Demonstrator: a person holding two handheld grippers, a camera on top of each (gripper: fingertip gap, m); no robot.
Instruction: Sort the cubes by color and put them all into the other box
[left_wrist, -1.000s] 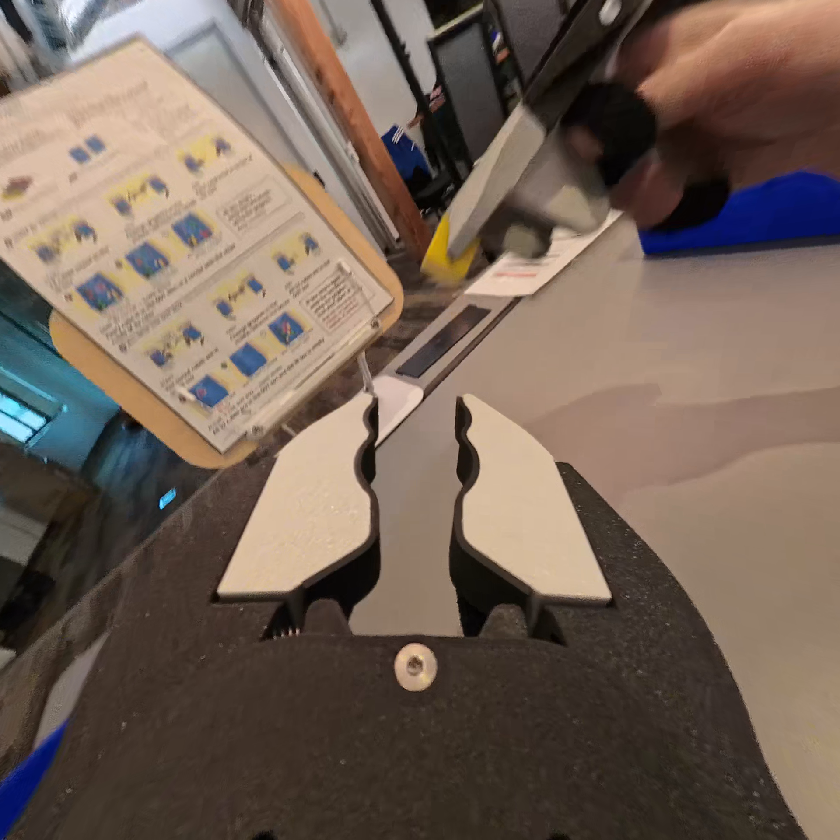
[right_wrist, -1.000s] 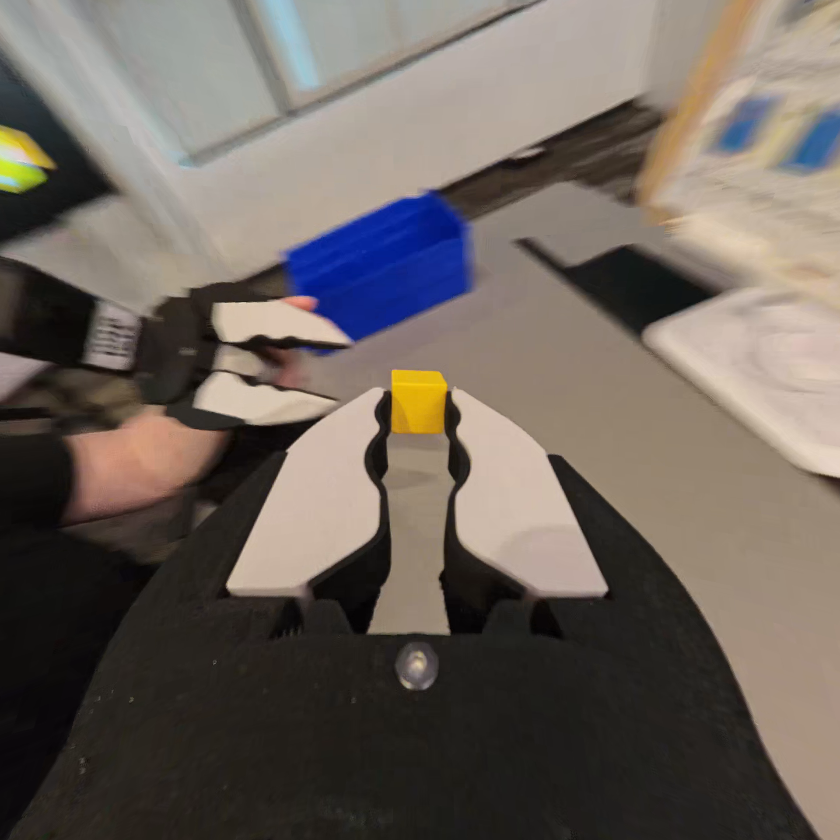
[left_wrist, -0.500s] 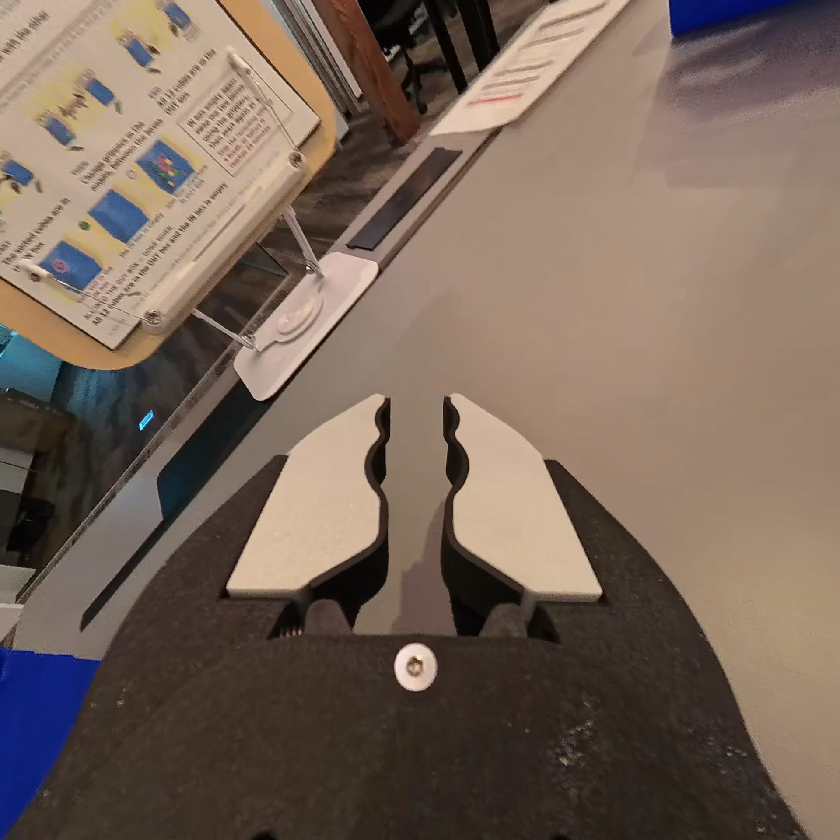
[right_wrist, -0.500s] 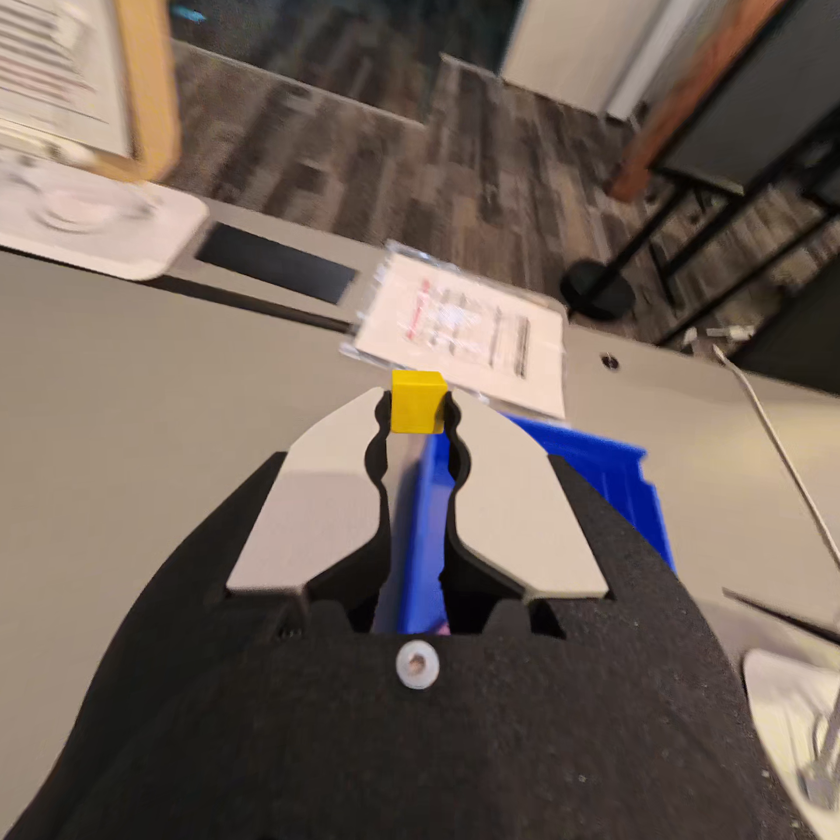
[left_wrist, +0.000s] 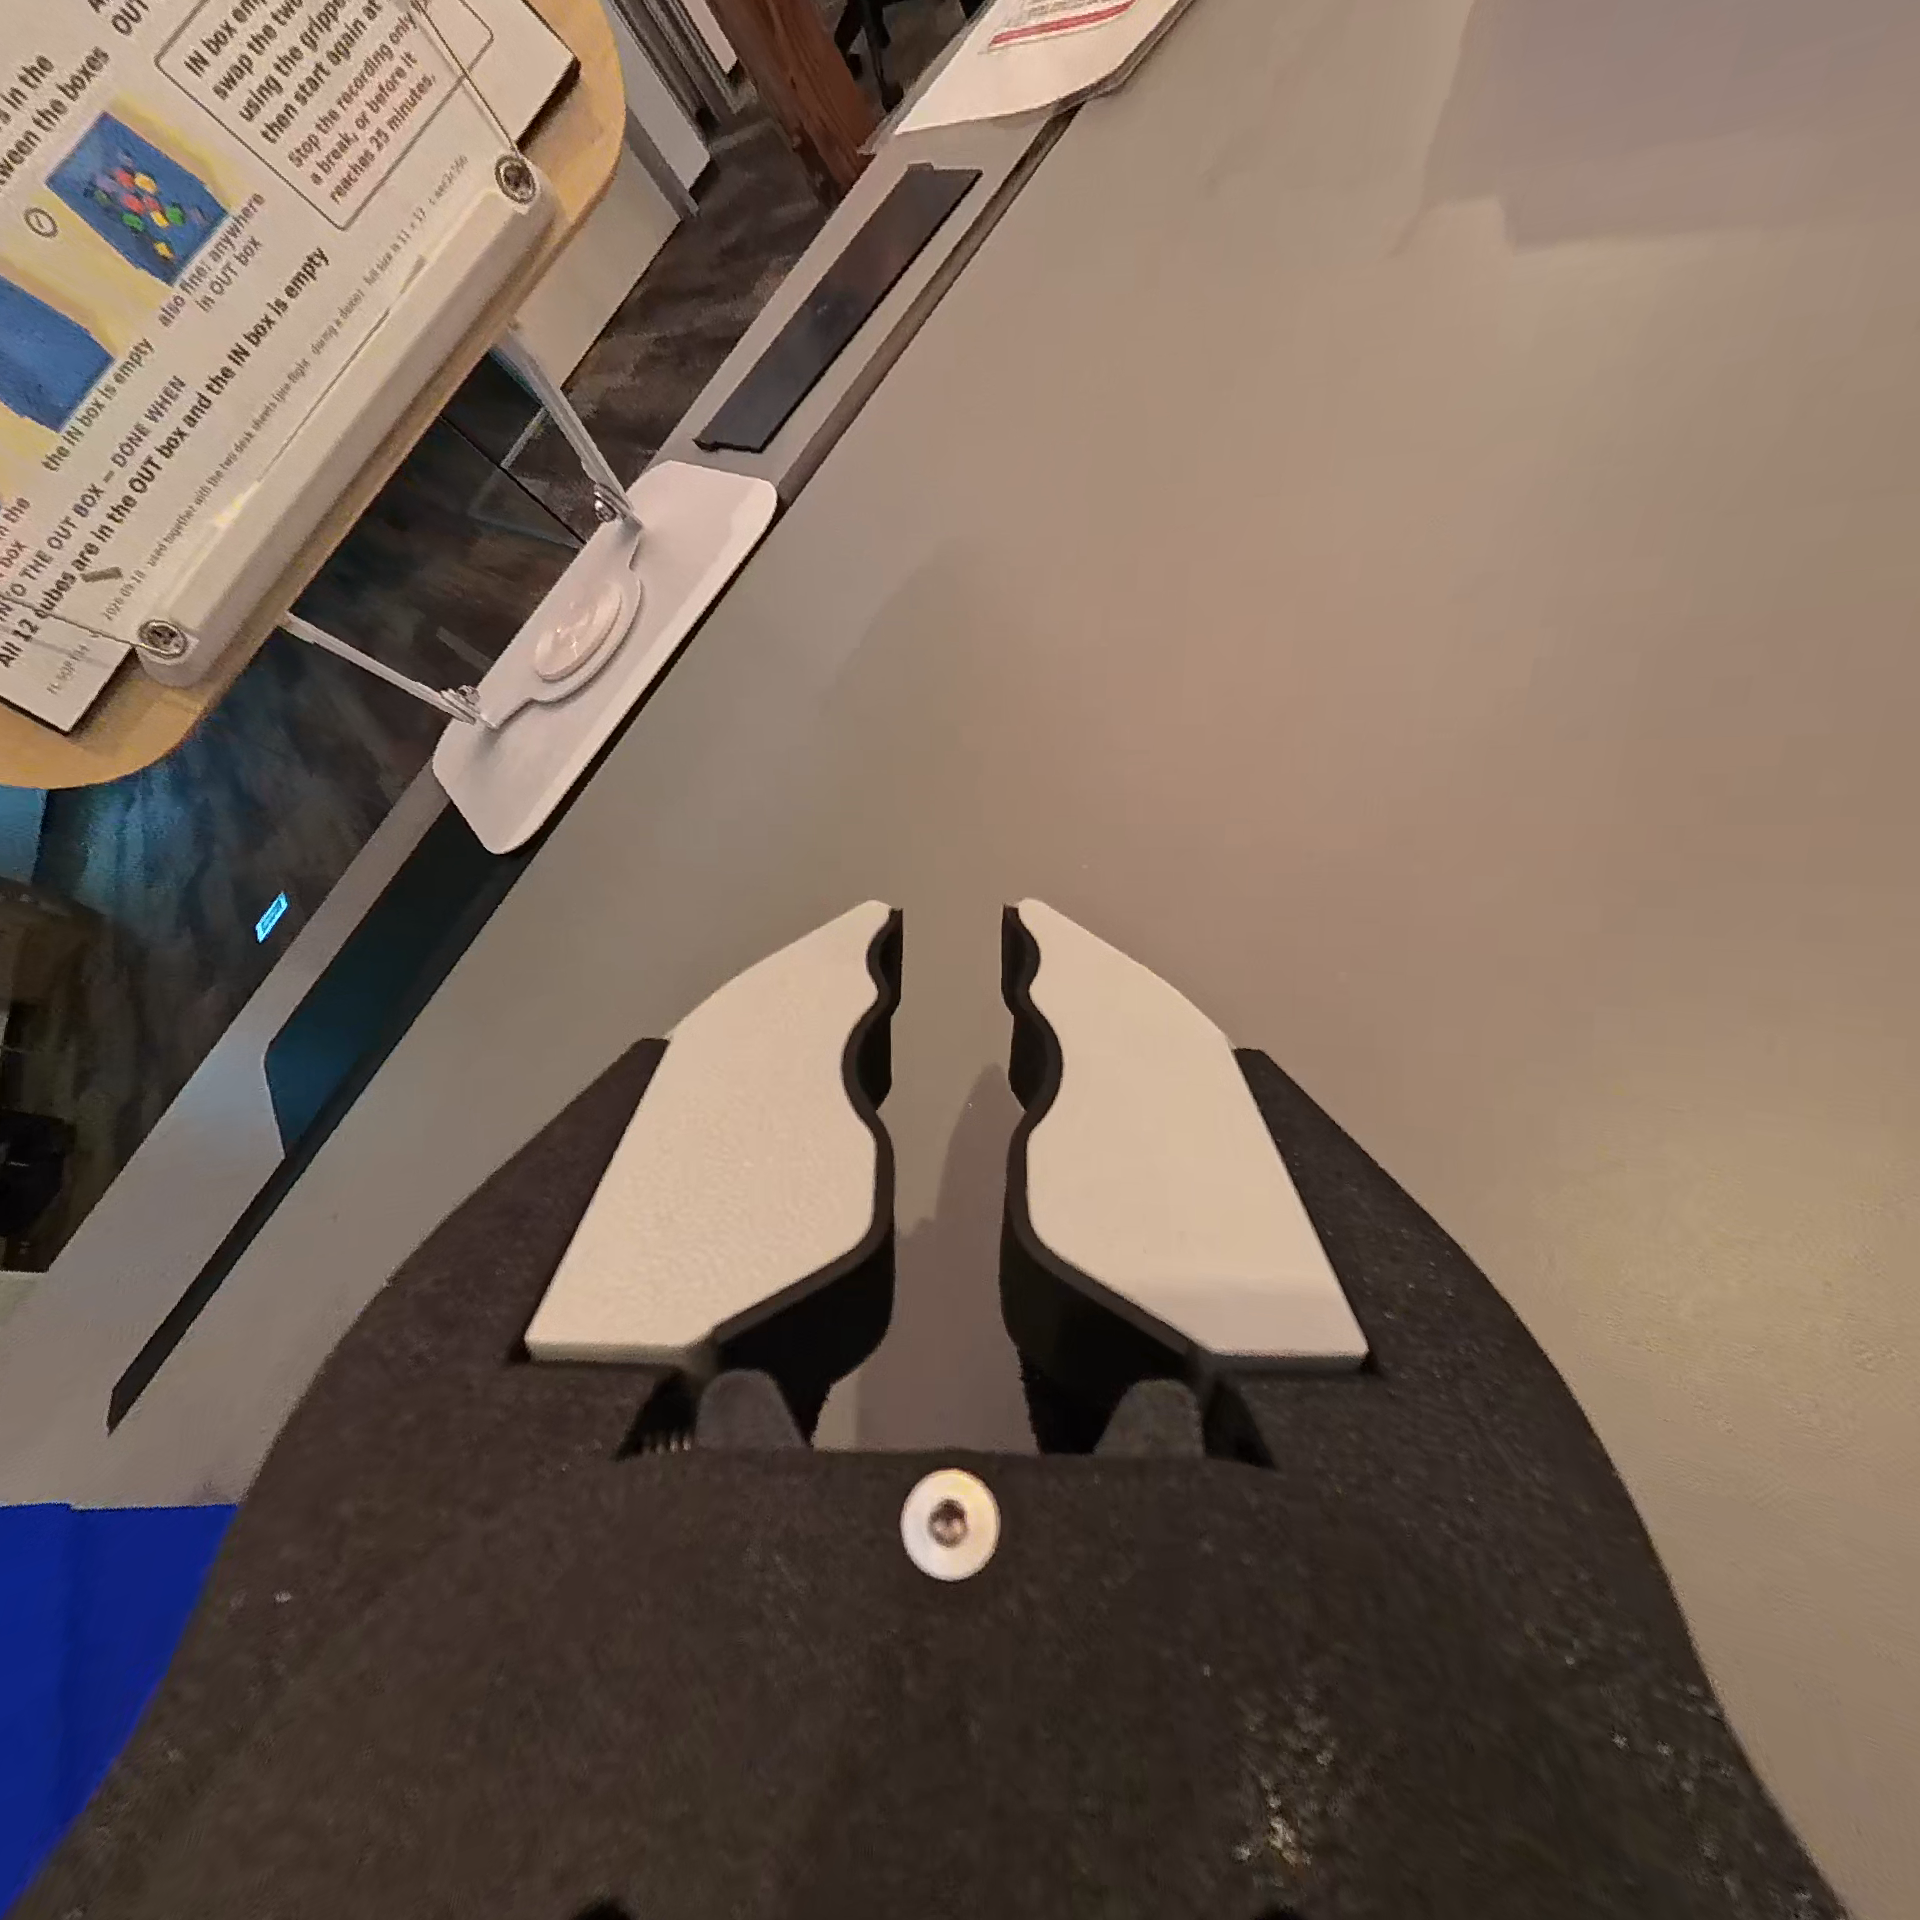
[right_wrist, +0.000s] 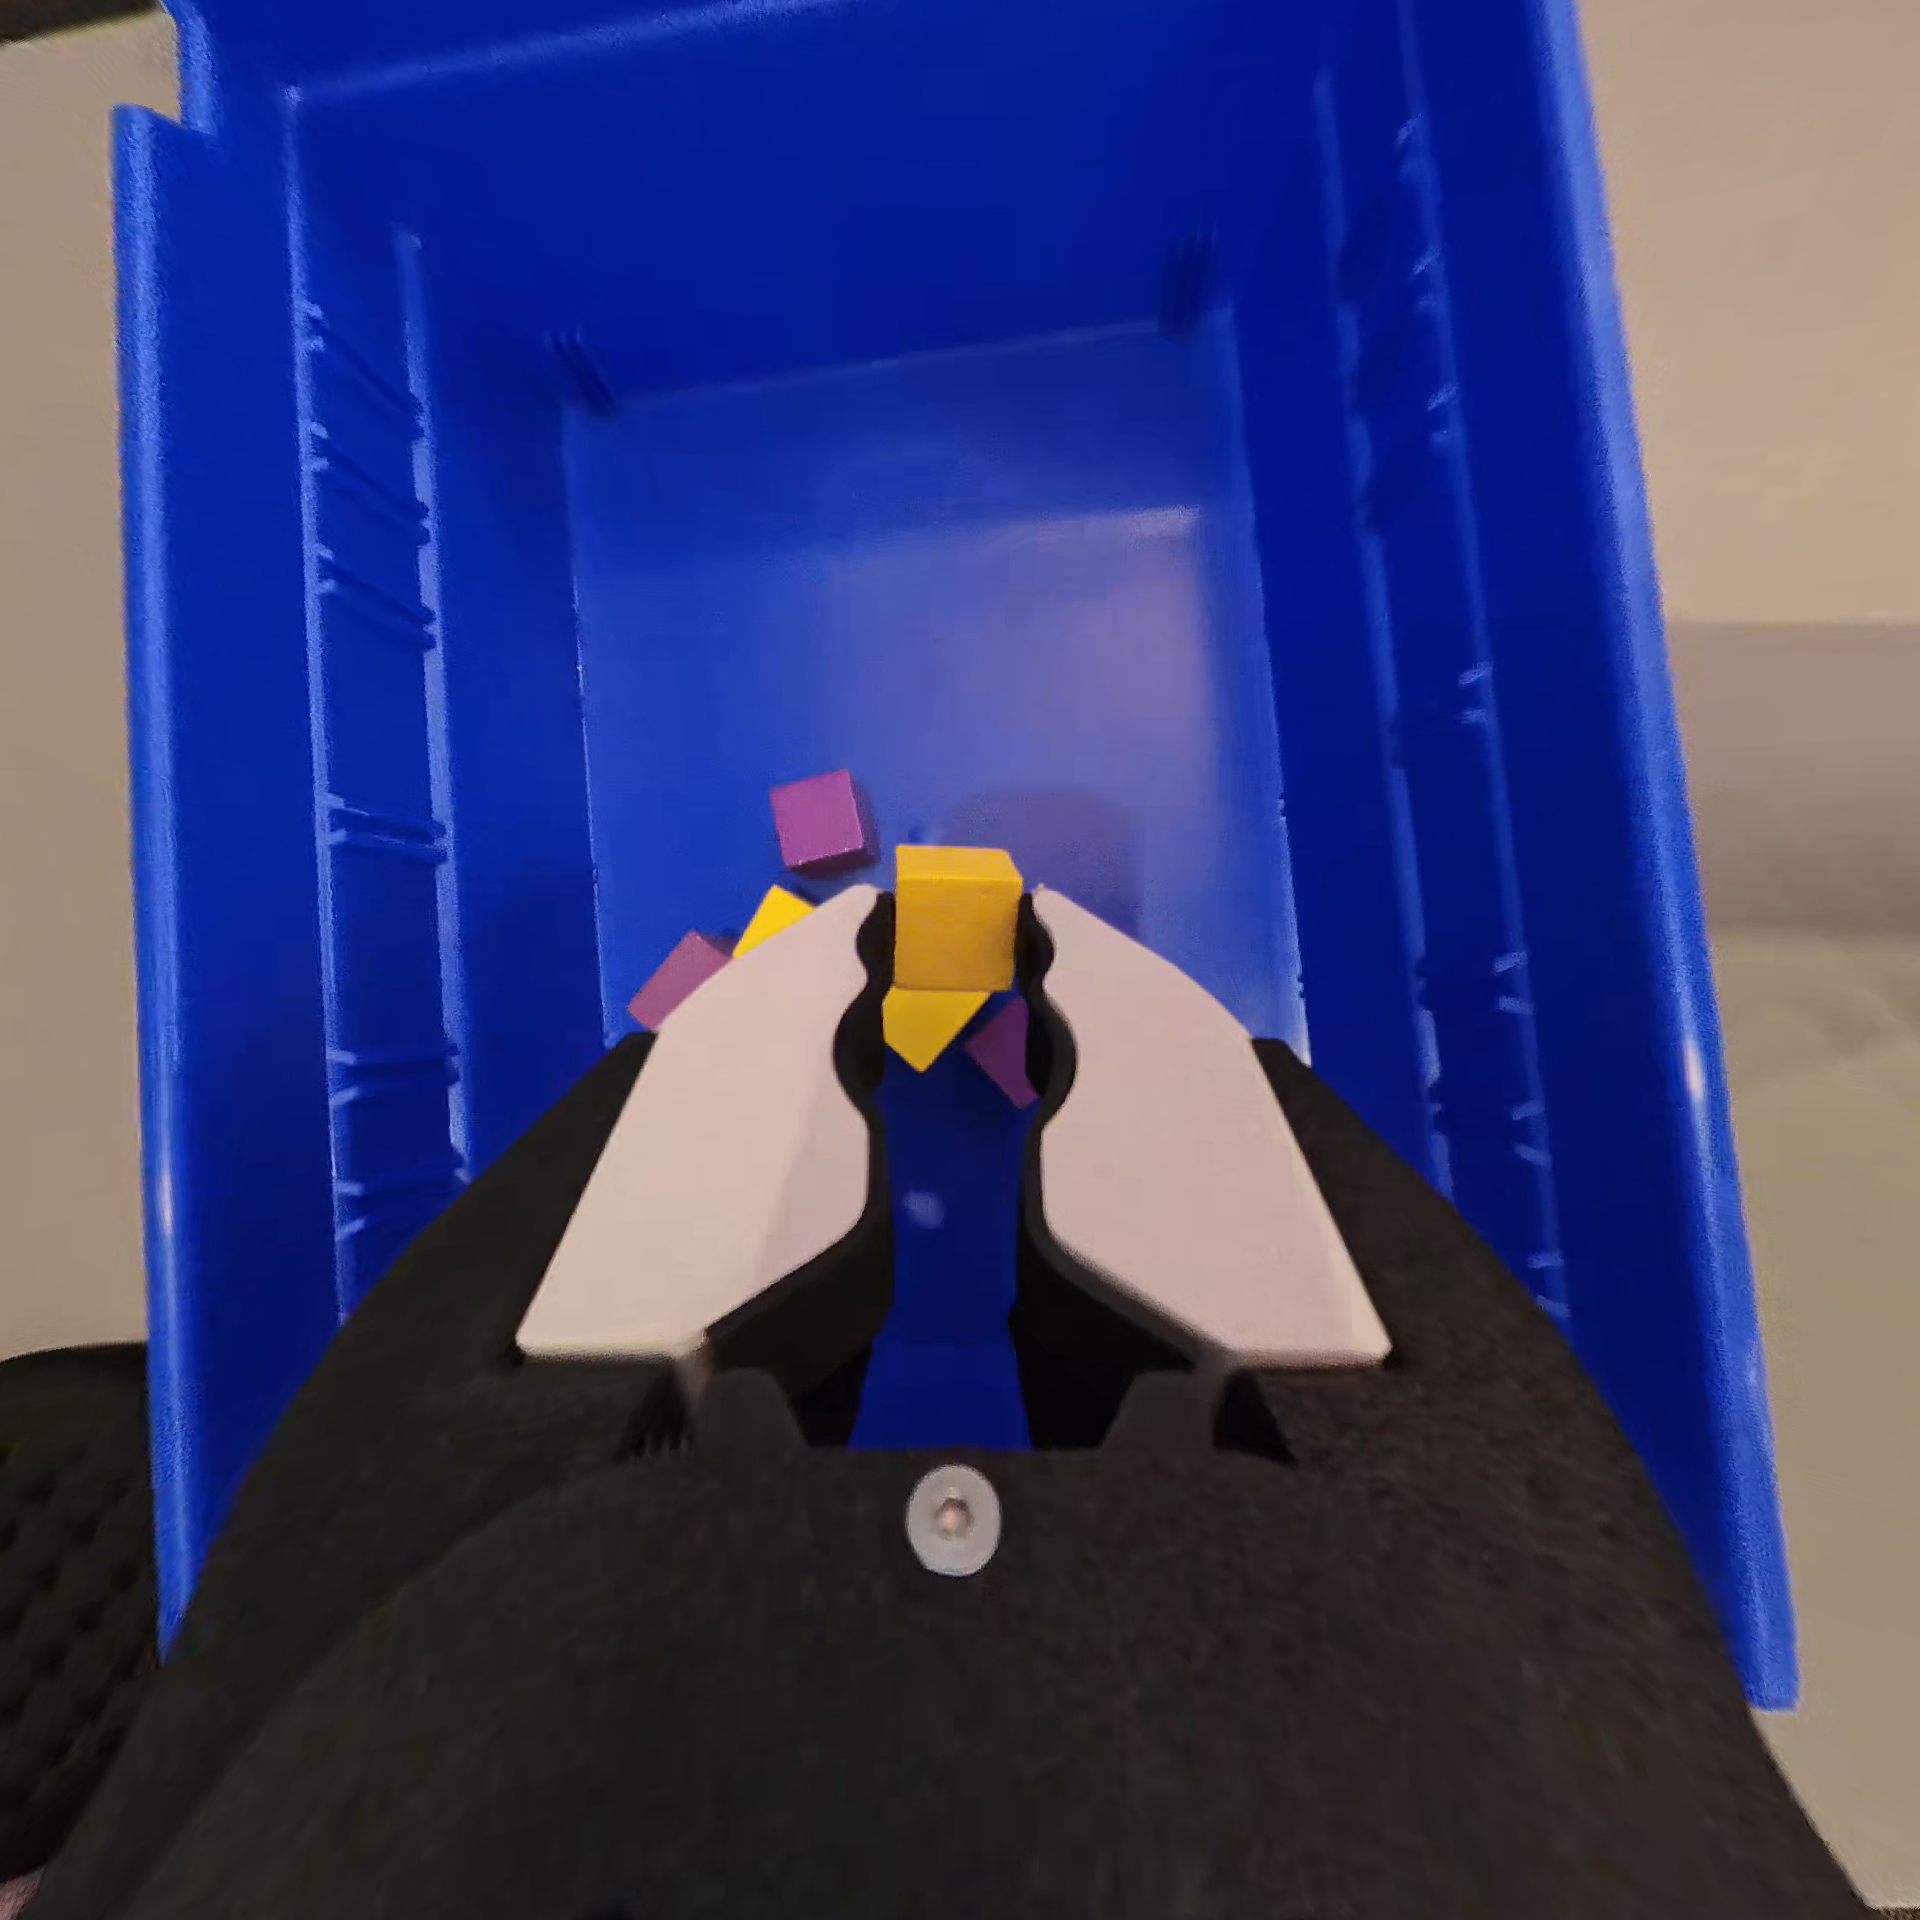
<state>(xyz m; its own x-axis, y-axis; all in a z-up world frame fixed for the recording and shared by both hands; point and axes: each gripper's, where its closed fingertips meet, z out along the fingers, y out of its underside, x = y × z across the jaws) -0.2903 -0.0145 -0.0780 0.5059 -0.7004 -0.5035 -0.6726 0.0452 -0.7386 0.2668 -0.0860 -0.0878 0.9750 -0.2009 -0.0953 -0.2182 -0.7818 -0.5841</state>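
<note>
Where desk lay before — right gripper (right_wrist: 951, 914), yellow cube (right_wrist: 953, 914), blue box (right_wrist: 727, 260).

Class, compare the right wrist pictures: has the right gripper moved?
Yes. The right gripper, shut on the yellow cube, went from beside the blue box to over its inside.

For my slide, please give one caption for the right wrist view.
Right gripper holds a yellow cube over the blue box, above yellow and purple cubes.
</note>
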